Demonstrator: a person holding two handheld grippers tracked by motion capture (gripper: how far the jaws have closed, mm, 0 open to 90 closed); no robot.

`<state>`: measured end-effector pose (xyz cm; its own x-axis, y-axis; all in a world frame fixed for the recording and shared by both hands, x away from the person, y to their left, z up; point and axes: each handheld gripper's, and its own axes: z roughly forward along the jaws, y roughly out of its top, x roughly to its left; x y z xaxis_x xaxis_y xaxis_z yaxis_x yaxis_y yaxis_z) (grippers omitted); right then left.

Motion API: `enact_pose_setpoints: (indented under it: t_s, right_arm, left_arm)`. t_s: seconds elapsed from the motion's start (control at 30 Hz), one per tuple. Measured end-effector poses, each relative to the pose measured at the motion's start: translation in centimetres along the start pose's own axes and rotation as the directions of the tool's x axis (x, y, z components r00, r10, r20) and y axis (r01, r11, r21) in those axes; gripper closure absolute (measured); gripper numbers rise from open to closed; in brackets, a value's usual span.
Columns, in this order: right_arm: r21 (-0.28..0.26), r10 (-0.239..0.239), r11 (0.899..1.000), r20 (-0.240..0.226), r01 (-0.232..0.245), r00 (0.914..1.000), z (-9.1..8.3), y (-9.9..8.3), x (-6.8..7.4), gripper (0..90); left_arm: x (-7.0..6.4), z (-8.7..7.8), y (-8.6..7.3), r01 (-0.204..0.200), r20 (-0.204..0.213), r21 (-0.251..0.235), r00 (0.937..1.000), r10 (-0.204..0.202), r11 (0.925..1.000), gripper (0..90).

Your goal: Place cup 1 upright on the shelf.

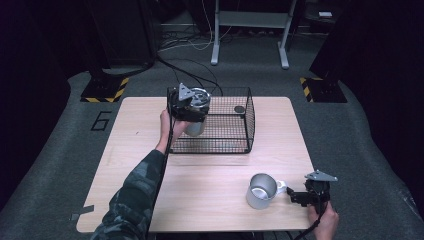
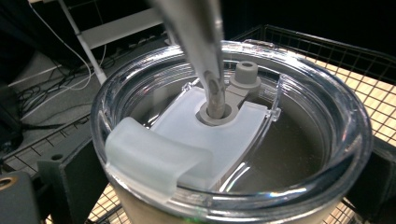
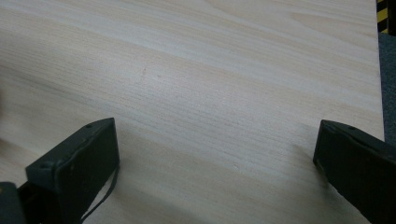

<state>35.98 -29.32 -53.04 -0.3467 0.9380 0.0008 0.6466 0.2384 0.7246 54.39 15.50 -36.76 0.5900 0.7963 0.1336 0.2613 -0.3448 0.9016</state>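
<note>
The left gripper [image 1: 192, 111] is clamped on a lidded tumbler [image 1: 196, 112], its black jaws pressed against the cup's sides just under the rim; in the left gripper view the clear lid [image 2: 233, 135] with its white slider tab sits between those jaws, and a grey straw-like stem rises from the lid's middle hole toward 12 o'clock. The tumbler is held at the 10 o'clock corner of a black wire basket [image 1: 235, 145], inside the basket walls; whether its base touches the basket floor cannot be told. A small dark round thing [image 1: 239, 109] lies on the basket floor toward 2 o'clock.

The right gripper [image 1: 298, 196] stands wide open, with nothing between its jaws; the right gripper view shows bare wood grain between the two black pads. It hovers low by the table's 4 o'clock corner, held by a hand [image 1: 326, 221] at the near edge.

The surface is a light wooden table [image 1: 150, 200] on grey carpet; beyond it, at 12 o'clock, stand grey frame legs, loose cables and yellow-black striped floor plates, with dark surroundings.

A metal mug [image 1: 262, 190] stands upright on the table just at 9 o'clock of the right gripper, its handle pointing toward the open jaws and near them, contact unclear. The mug is well apart from the left gripper, at its 5 o'clock
</note>
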Motion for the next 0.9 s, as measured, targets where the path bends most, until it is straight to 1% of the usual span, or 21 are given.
enact_pose_setpoints:
  t_s: [0.03, 0.07, 0.1, 0.13, 0.17, 0.27, 0.33, 0.4, 0.43, 0.53, 0.57, 0.63, 0.67, 0.7, 0.77, 0.8, 0.87, 0.9]
  right_arm:
    - [0.000, 0.000, 1.000, 0.000, 0.000, 1.0000, 0.0, 0.0, 0.0, 0.0]
    - [0.000, 0.000, 1.000, 0.000, 0.000, 1.0000, 0.0, 0.0, 0.0, 0.0]
    - [0.001, -0.004, 1.000, 0.001, 0.004, 1.0000, 0.0, 0.0, 0.0, 0.0]
    - [0.000, 0.000, 1.000, 0.000, 0.000, 1.0000, 0.0, 0.0, 0.0, 0.0]
    - [0.000, 0.000, 1.000, 0.000, 0.000, 1.0000, 0.0, 0.0, 0.0, 0.0]
    - [0.000, 0.000, 1.000, 0.000, 0.000, 1.0000, 0.0, 0.0, 0.0, 0.0]
    - [0.004, -0.001, 1.000, 0.001, 0.001, 1.0000, 0.0, 0.0, 0.0, 0.0]
    - [0.002, 0.000, 1.000, 0.001, 0.000, 1.0000, 0.0, 0.0, 0.0, 0.0]
    - [0.003, 0.000, 1.000, 0.000, 0.000, 1.0000, 0.0, 0.0, 0.0, 0.0]
    - [0.003, -0.006, 1.000, 0.001, 0.006, 1.0000, 0.0, 0.0, 0.0, 0.0]
    - [0.006, -0.006, 1.000, 0.000, 0.006, 1.0000, 0.0, 0.0, 0.0, 0.0]
    - [0.004, -0.003, 1.000, 0.000, 0.003, 1.0000, 0.0, 0.0, 0.0, 0.0]
    - [0.004, -0.004, 1.000, 0.001, 0.004, 1.0000, 0.0, 0.0, 0.0, 0.0]
    - [0.002, 0.000, 1.000, 0.001, 0.000, 1.0000, 0.0, 0.0, 0.0, 0.0]
    - [0.001, 0.000, 1.000, 0.000, 0.000, 1.0000, 0.0, 0.0, 0.0, 0.0]
    - [0.003, -0.001, 1.000, 0.001, 0.001, 1.0000, 0.0, 0.0, 0.0, 0.0]
    - [0.002, -0.006, 1.000, 0.000, 0.006, 1.0000, 0.0, 0.0, 0.0, 0.0]
    - [0.002, -0.003, 1.000, 0.001, 0.003, 1.0000, 0.0, 0.0, 0.0, 0.0]
  left_arm:
    - [0.1, 0.4, -0.1, 0.003, -0.007, 0.006, 1.0000, -0.003, 1.0000, 4.0]
    - [0.1, 0.4, -0.1, 0.003, -0.007, 0.006, 1.0000, -0.003, 1.0000, 4.0]
    - [0.2, 0.6, -0.2, -0.005, -0.006, 0.020, 1.0000, 0.005, 0.9998, 4.0]
    - [0.2, 0.9, -0.3, 0.008, -0.009, 0.014, 0.9999, -0.008, 0.9999, 4.0]
    - [0.2, 1.0, -0.4, 0.012, -0.015, 0.017, 0.9998, -0.012, 0.9998, 4.0]
    - [0.4, 1.4, -0.6, 0.013, -0.014, 0.026, 0.9998, -0.012, 0.9996, 4.0]
    - [0.6, 1.8, -1.0, 0.033, -0.014, 0.035, 0.9994, -0.033, 0.9988, 4.0]
    - [0.6, 2.0, -1.1, 0.034, -0.017, 0.038, 0.9993, -0.034, 0.9987, 4.0]
    - [0.6, 2.3, -1.3, 0.040, -0.025, 0.046, 0.9989, -0.039, 0.9981, 4.0]
    - [0.7, 2.5, -1.4, 0.044, -0.029, 0.052, 0.9987, -0.042, 0.9977, 4.0]
    - [0.7, 2.6, -1.5, 0.054, -0.031, 0.054, 0.9981, -0.053, 0.9971, 4.0]
    - [0.8, 2.7, -1.6, 0.056, -0.038, 0.059, 0.9978, -0.054, 0.9967, 4.0]
    - [0.8, 2.8, -1.7, 0.064, -0.039, 0.060, 0.9973, -0.062, 0.9961, 4.0]
    - [0.9, 2.9, -1.8, 0.063, -0.039, 0.063, 0.9974, -0.060, 0.9961, 4.0]
    - [1.0, 3.0, -1.9, 0.073, -0.043, 0.065, 0.9966, -0.070, 0.9952, 4.0]
    - [1.0, 3.0, -2.0, 0.073, -0.045, 0.072, 0.9965, -0.070, 0.9947, 4.0]
    - [1.0, 3.2, -2.2, 0.078, -0.051, 0.066, 0.9959, -0.075, 0.9947, 4.0]
    - [1.1, 3.2, -2.3, 0.075, -0.052, 0.074, 0.9961, -0.072, 0.9944, 4.0]
